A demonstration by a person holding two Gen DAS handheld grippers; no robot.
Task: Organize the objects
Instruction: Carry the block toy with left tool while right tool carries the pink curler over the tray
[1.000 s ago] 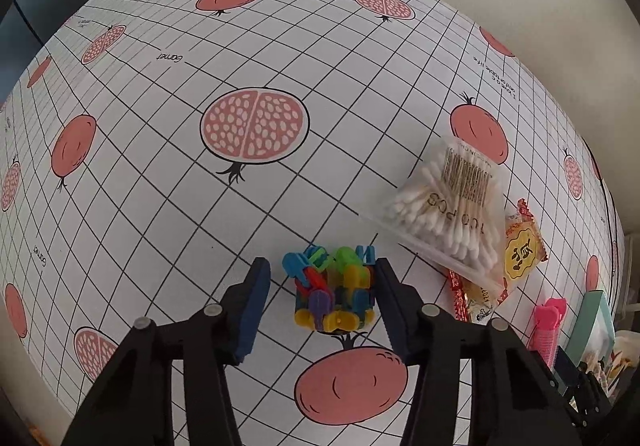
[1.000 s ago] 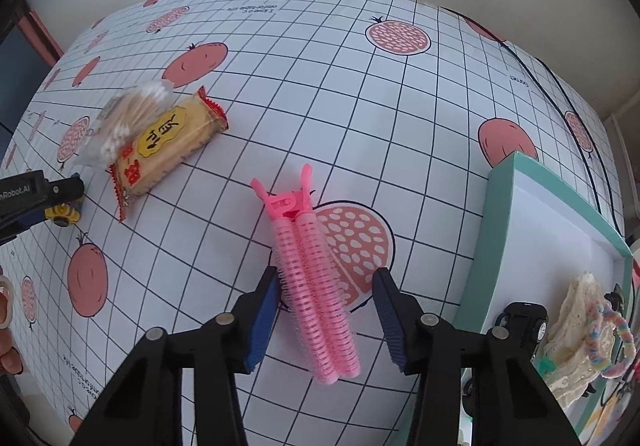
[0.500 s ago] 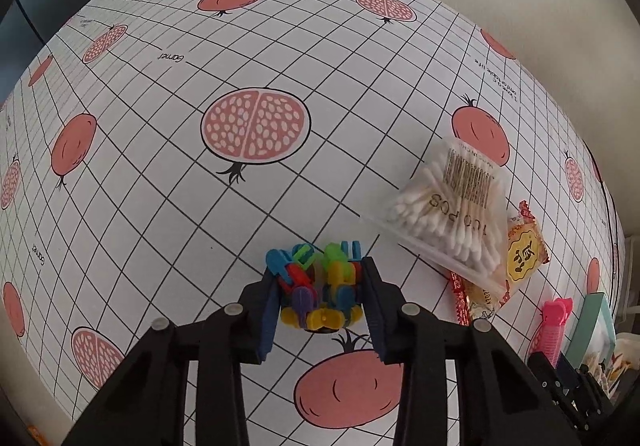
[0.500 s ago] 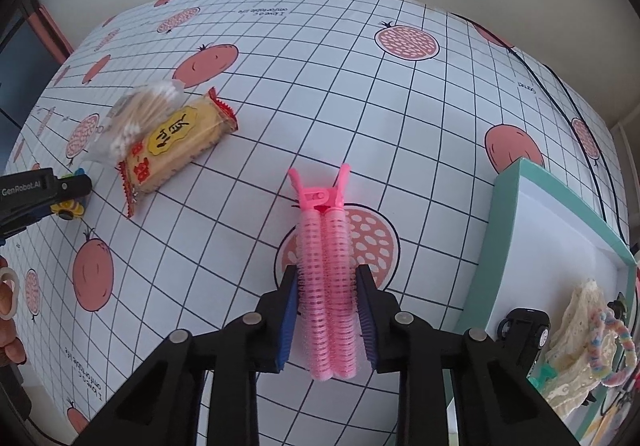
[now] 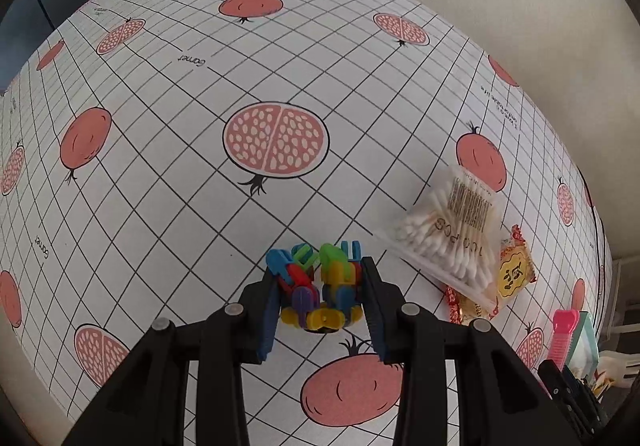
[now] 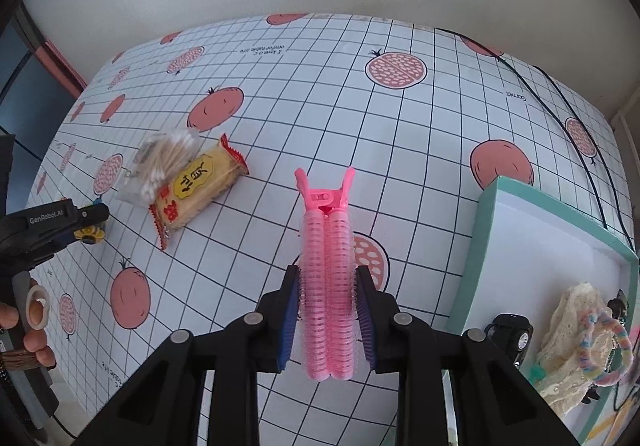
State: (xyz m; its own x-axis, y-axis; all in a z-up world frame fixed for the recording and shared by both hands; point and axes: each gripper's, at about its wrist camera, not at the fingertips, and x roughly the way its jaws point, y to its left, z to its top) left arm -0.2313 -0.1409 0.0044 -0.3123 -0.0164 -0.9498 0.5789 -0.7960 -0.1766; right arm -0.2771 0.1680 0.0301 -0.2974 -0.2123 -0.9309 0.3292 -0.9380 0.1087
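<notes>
Box: the teal box (image 6: 490, 230) sits on the right of the table, white inside, holding a black toy car (image 6: 512, 334), a cream lace cloth (image 6: 568, 342) and a pastel fuzzy loop (image 6: 608, 338).
Right gripper: the right gripper (image 6: 326, 306) has its blue pads pressed on both sides of the pink hair-roller clip (image 6: 326, 274), whose clip end points far, just left of the box.
Left gripper: the left gripper (image 5: 320, 302) is clamped tight on the colourful block toy (image 5: 320, 286), down at the tablecloth (image 5: 168, 150) on the near left.
Beyond it: the cotton swab bag (image 5: 452, 234) lies partly over the yellow snack packet (image 5: 512, 274), on the right past the toy.
Person: a hand (image 6: 28, 322) shows at the far left edge of the right wrist view.
</notes>
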